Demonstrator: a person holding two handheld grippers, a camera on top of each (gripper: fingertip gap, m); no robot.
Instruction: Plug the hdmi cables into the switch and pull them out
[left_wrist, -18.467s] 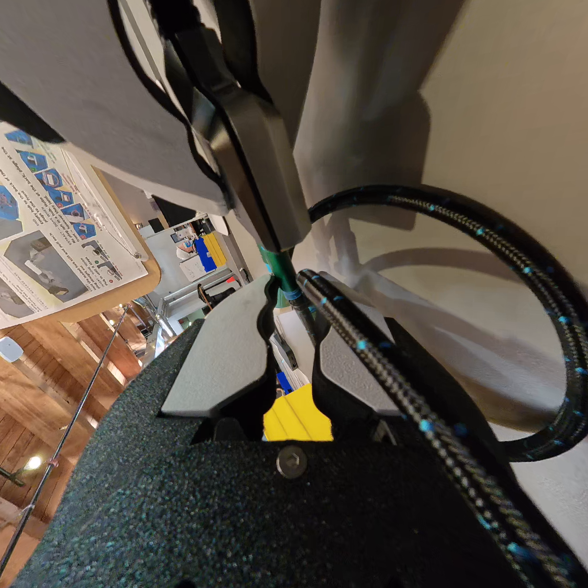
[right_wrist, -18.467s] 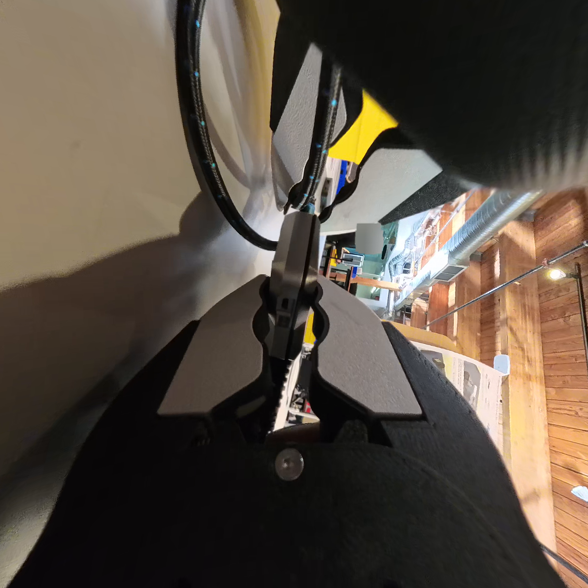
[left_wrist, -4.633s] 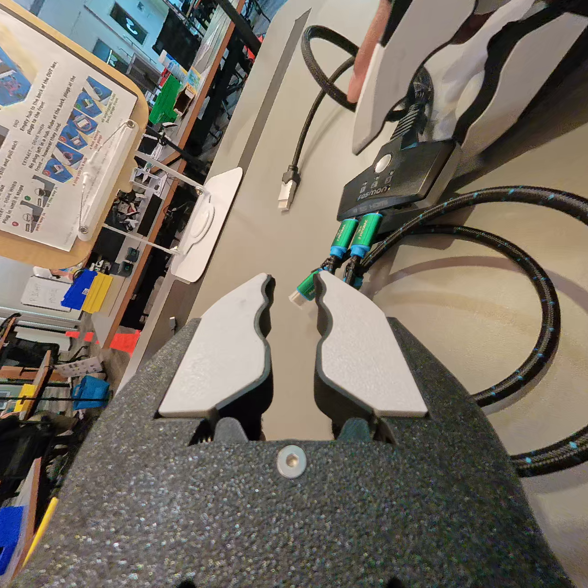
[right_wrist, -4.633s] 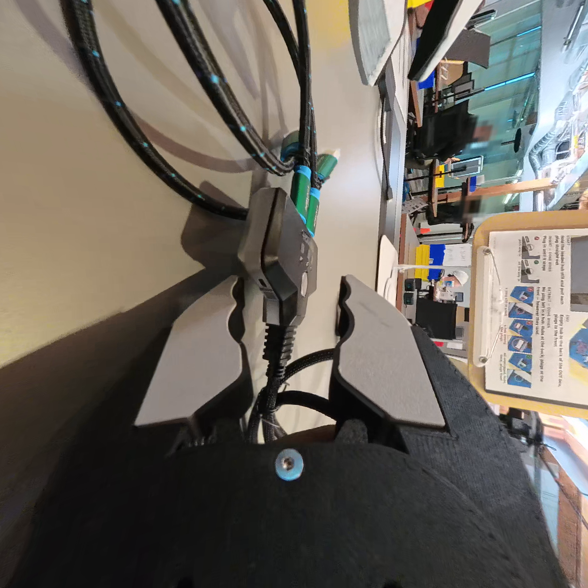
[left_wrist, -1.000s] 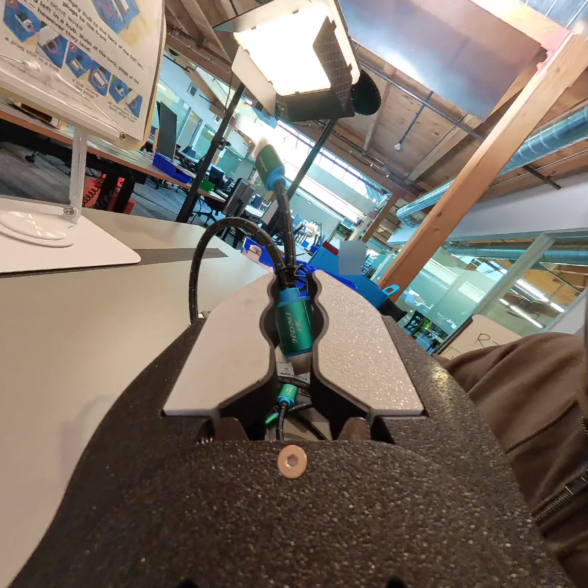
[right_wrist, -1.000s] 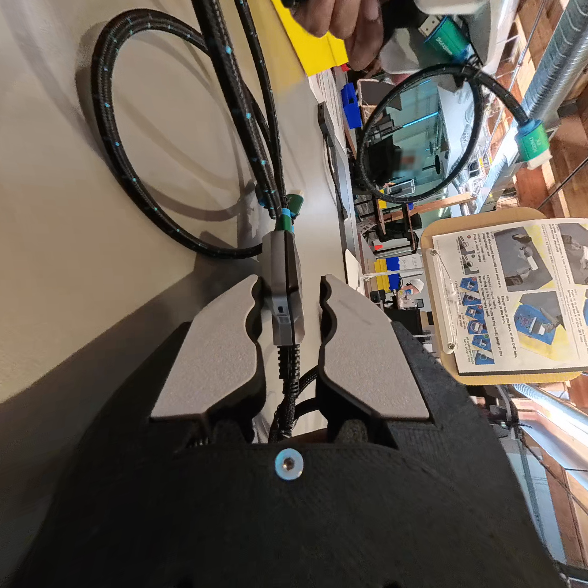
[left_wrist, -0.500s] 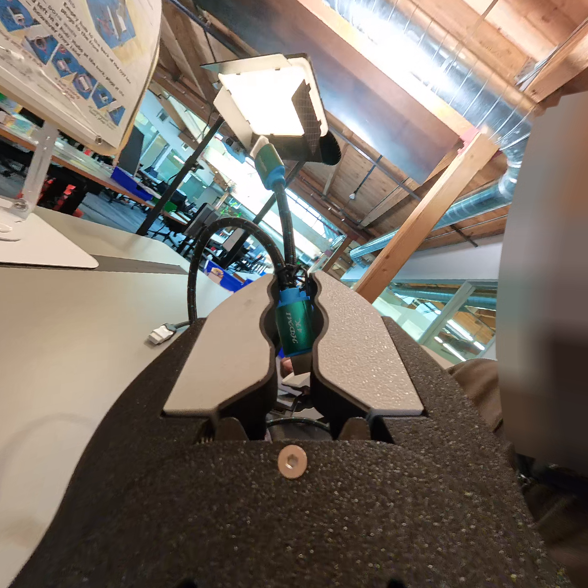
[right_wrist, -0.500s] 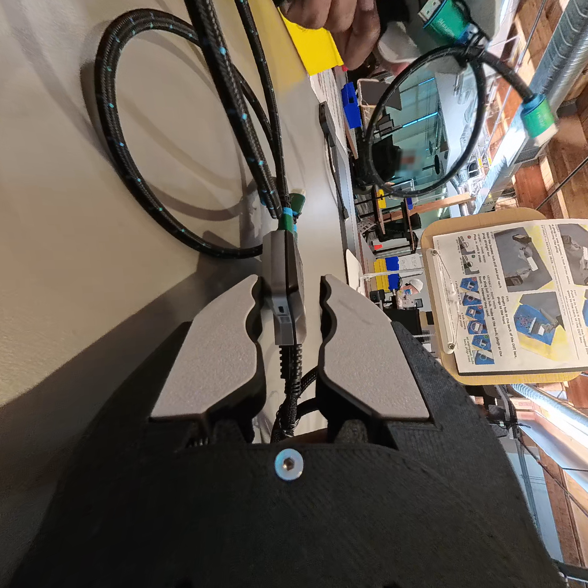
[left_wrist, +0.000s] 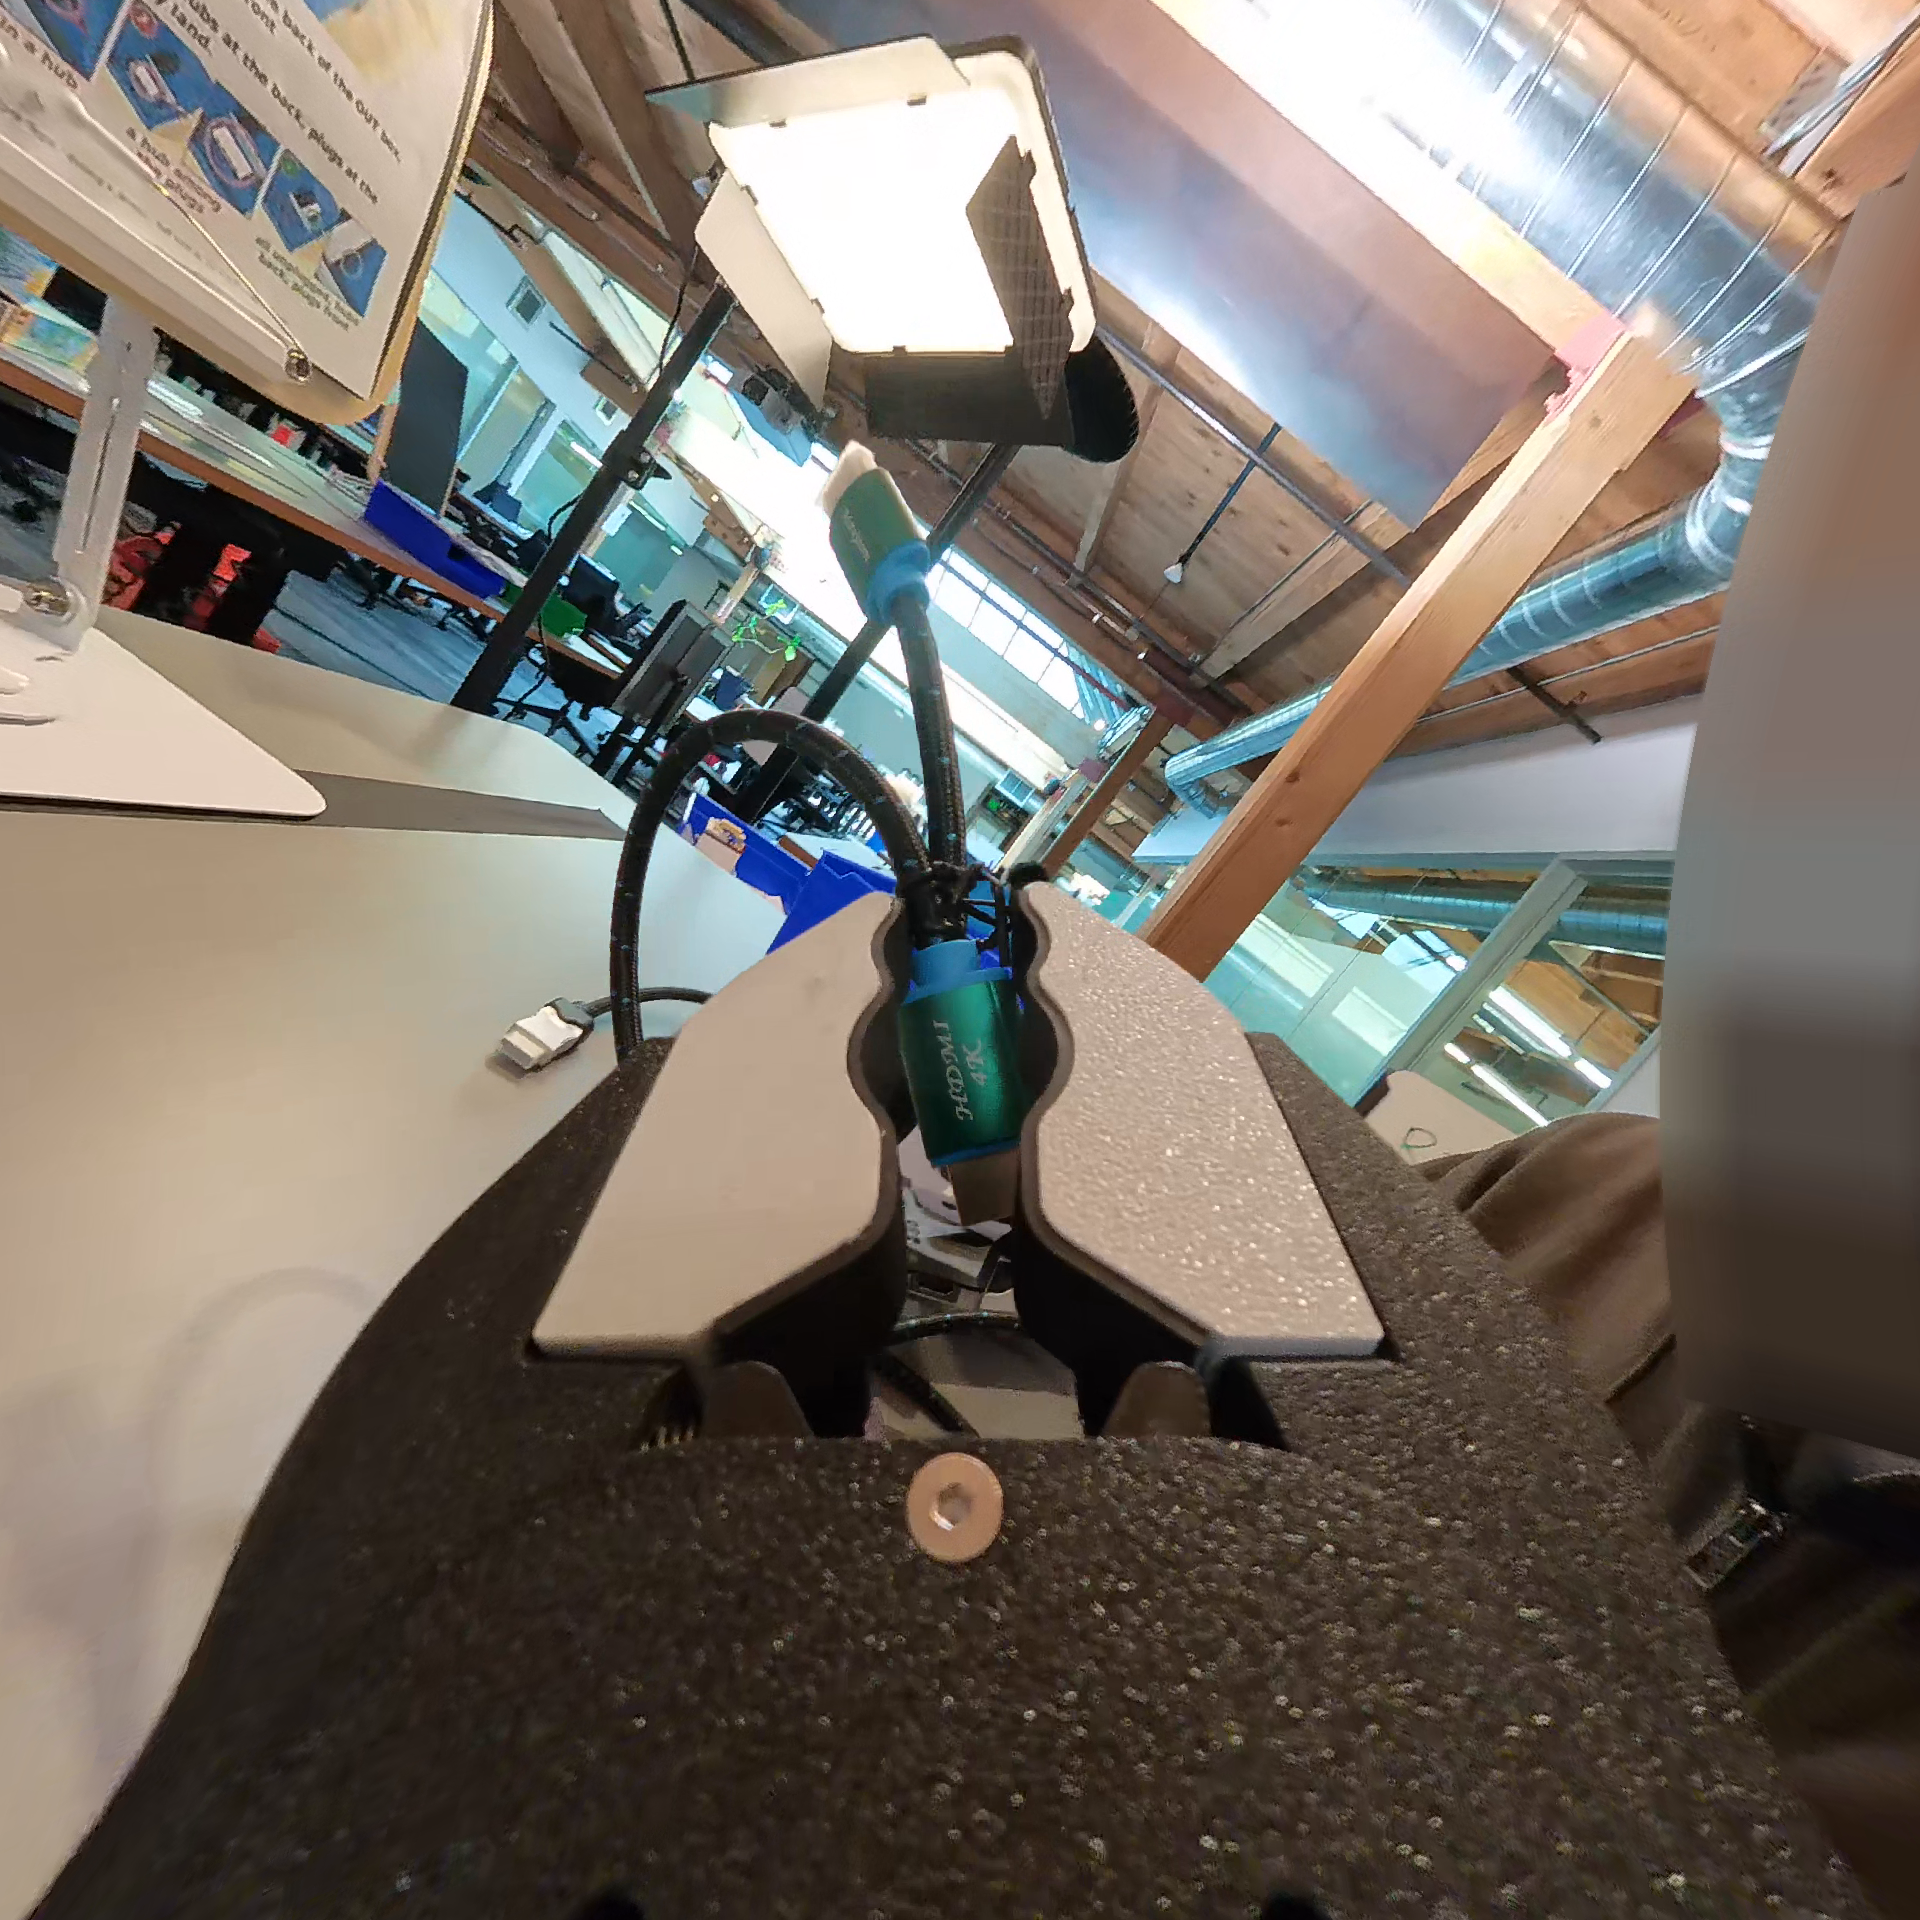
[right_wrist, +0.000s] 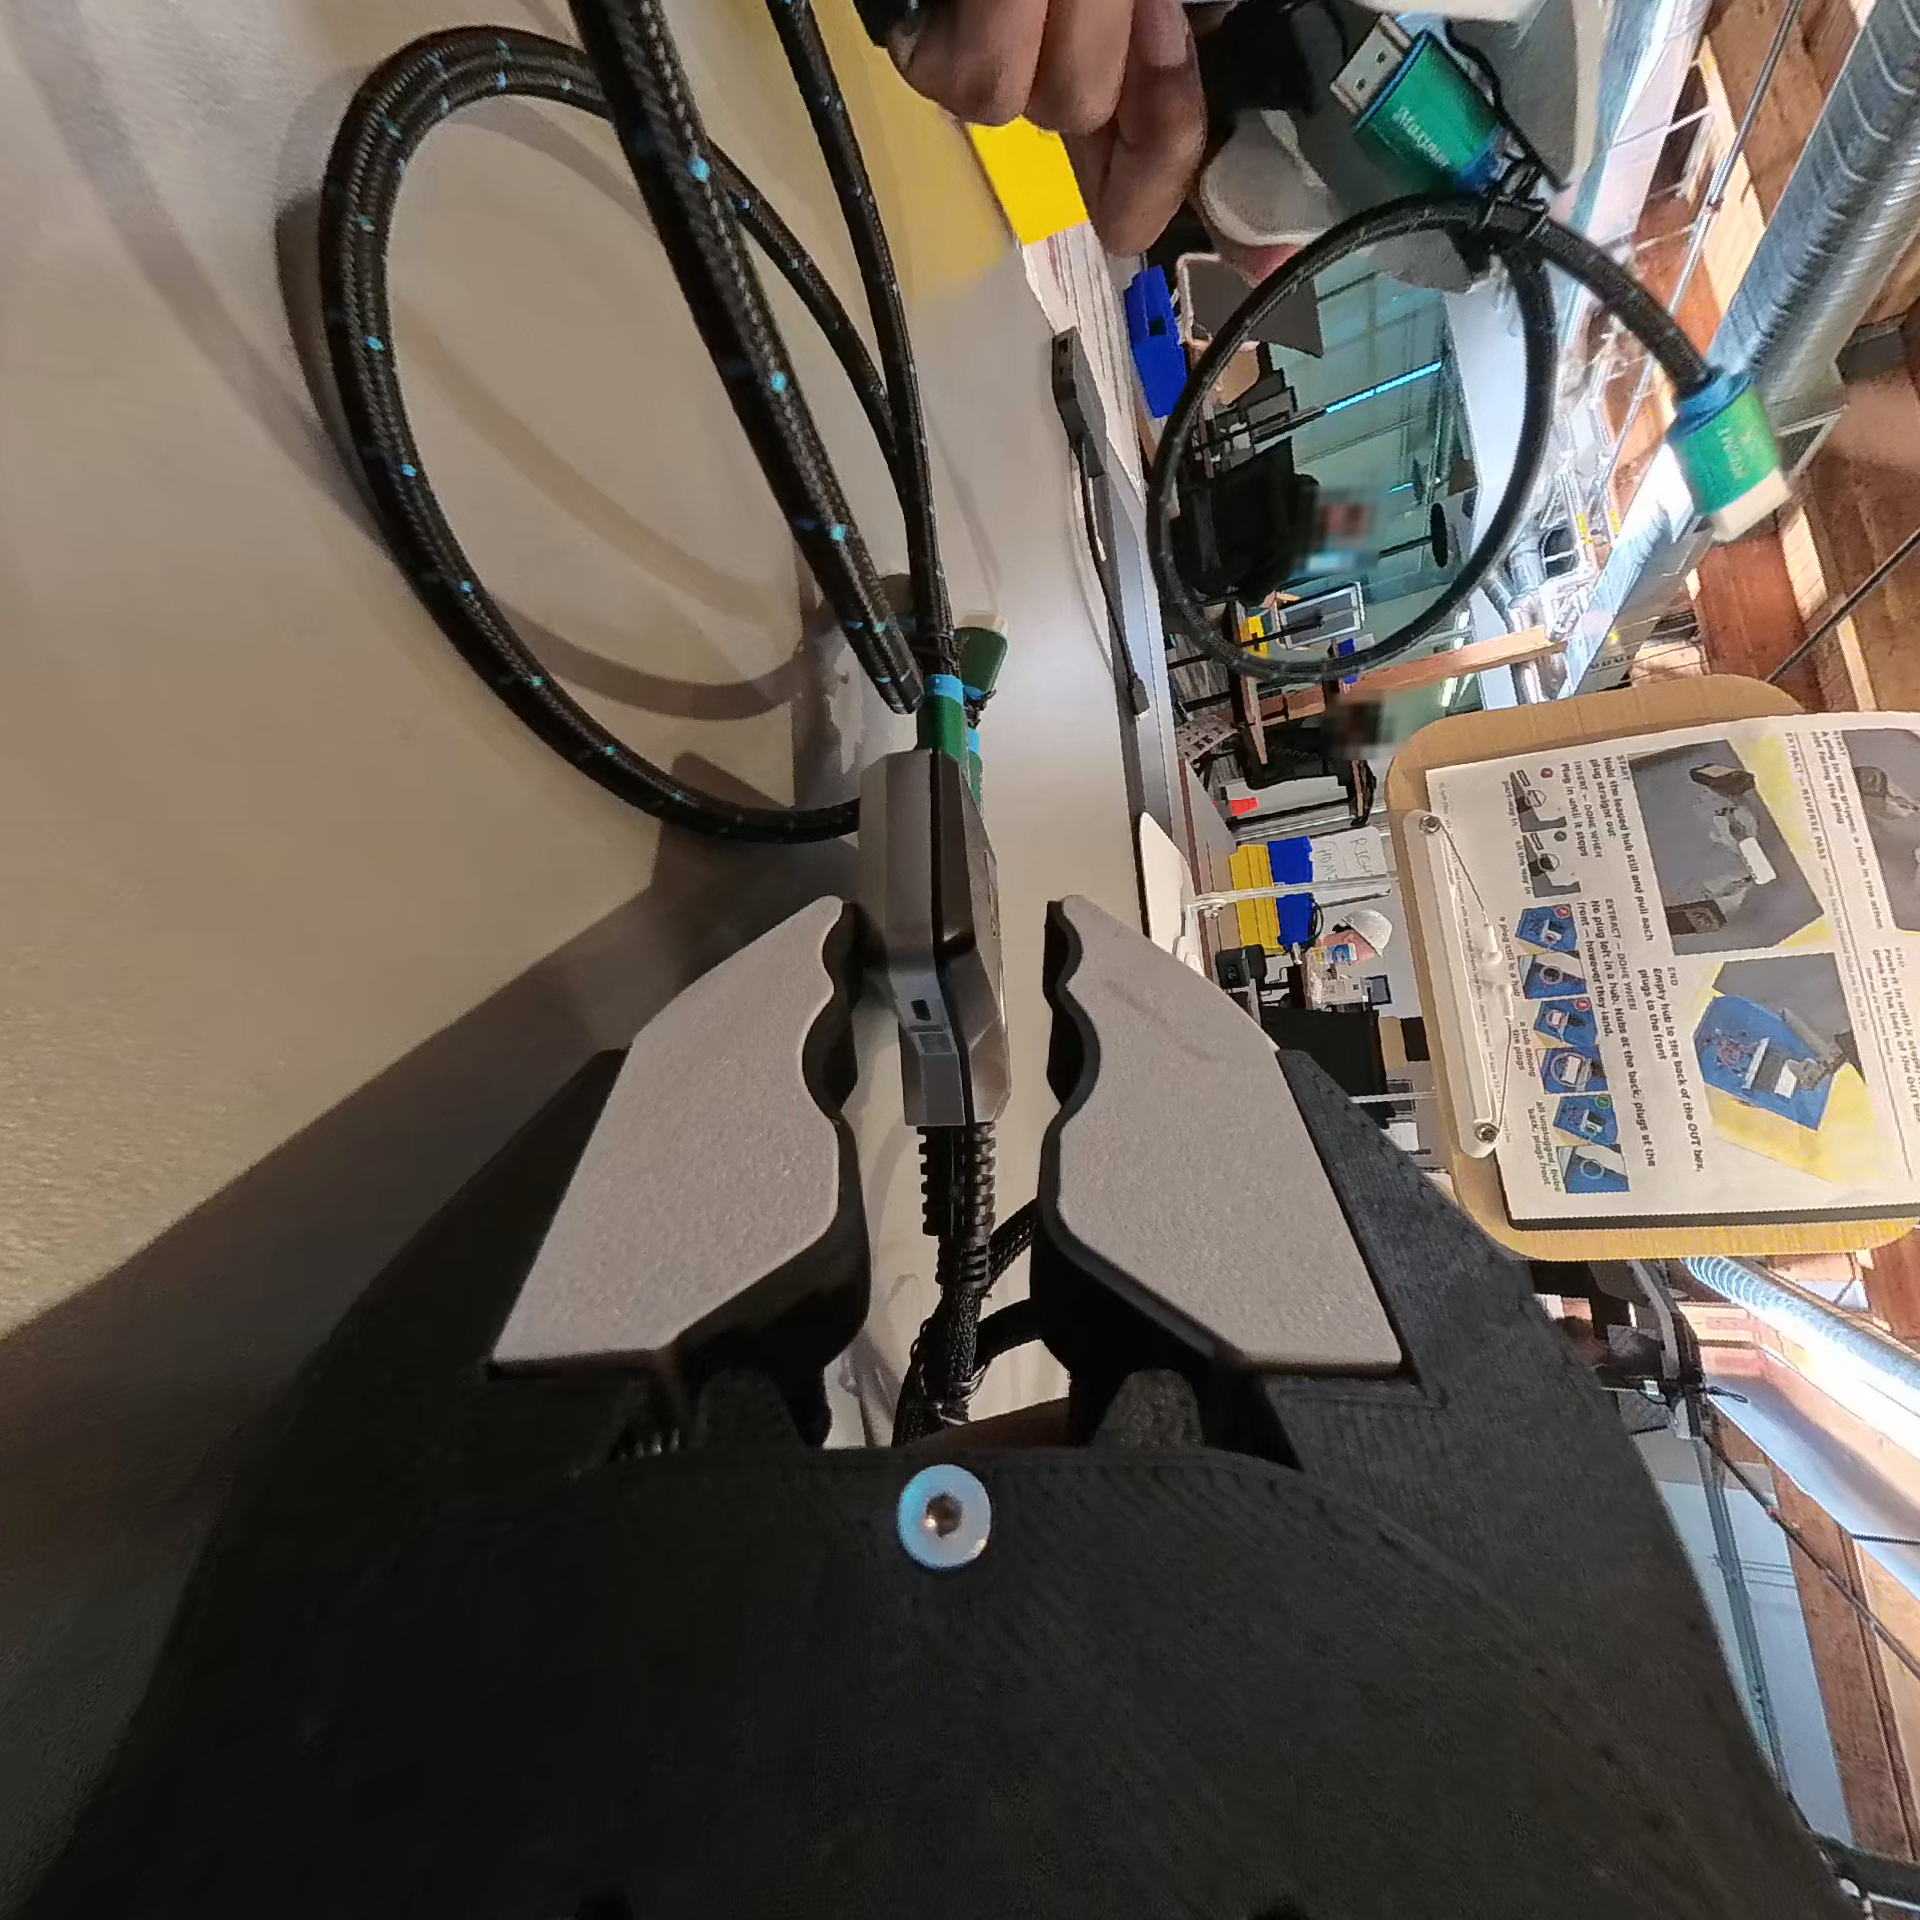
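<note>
Two views. Left wrist view: left gripper (left_wrist: 958, 925) is clamped on a green plug (left_wrist: 961, 1081) w/ blue collar, both pads pressed to its sides, metal tip pointing back toward the camera. Its black braided cable (left_wrist: 665, 831) arcs up out of the fingertips, loops left and back; a 2nd green plug (left_wrist: 868, 525) on the cable's far end sticks up in the air under a lit lamp panel (left_wrist: 883, 208). Grey table (left_wrist: 260, 987) lies to the left, w/ a small silver connector (left_wrist: 540, 1034) resting on it near the gripper. Instruction board (left_wrist: 208, 156) on a white stand, top left. Brown sleeve (left_wrist: 1538, 1236) at right.

Right wrist view: right gripper (right_wrist: 948, 914) has a dark grey hub (right_wrist: 935, 935) between its fingers, narrow-ish gap. Left pad touches the hub; a slit shows between hub and right pad, so can't tell if it's truly gripped. Hub's own cable (right_wrist: 956, 1226) runs back toward the camera. Green plugs (right_wrist: 951, 717) are seated in the hub's far end, braided cables (right_wrist: 582, 582) coiled on the table (right_wrist: 208, 831) beyond. Top of frame: a hand (right_wrist: 1070, 94) and the left gripper w/ its green plug (right_wrist: 1423, 104), well apart from the hub. Board (right_wrist: 1662, 987) at right.
</note>
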